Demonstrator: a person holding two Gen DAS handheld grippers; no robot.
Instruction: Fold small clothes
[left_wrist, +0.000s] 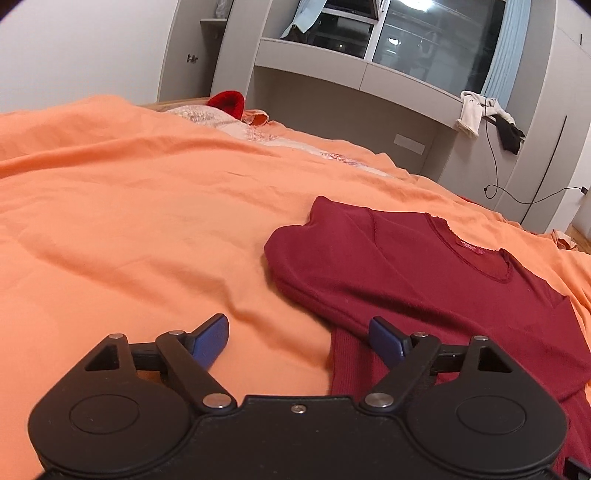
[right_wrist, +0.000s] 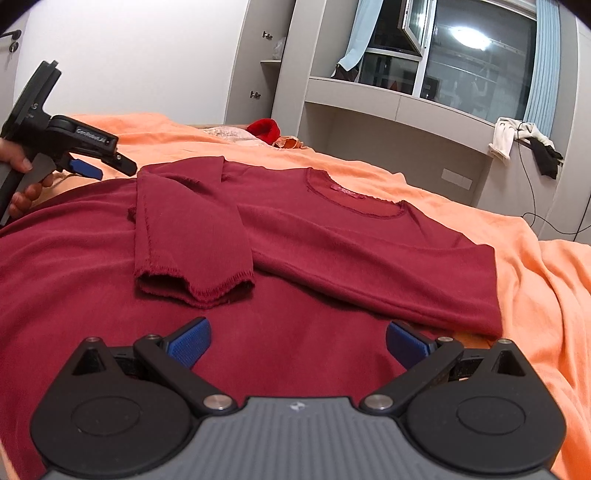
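A: Left claw?
B: Spread wide, gripping nothing, hovering at the maroon shirt's left edge.
A: And the shirt?
B: Spread on the orange bed, left sleeve folded across the chest, neckline toward the bed's far edge.
A: Right claw?
B: Wide apart too, empty, above the shirt's lower body.

Orange bedsheet, red hat, window

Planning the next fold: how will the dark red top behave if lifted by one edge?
Likely floppy: the dark red top lies flat, its folded sleeve draped limp across the body. Probably light, being thin knit. It may drag on the wrinkled orange sheet rather than slide.
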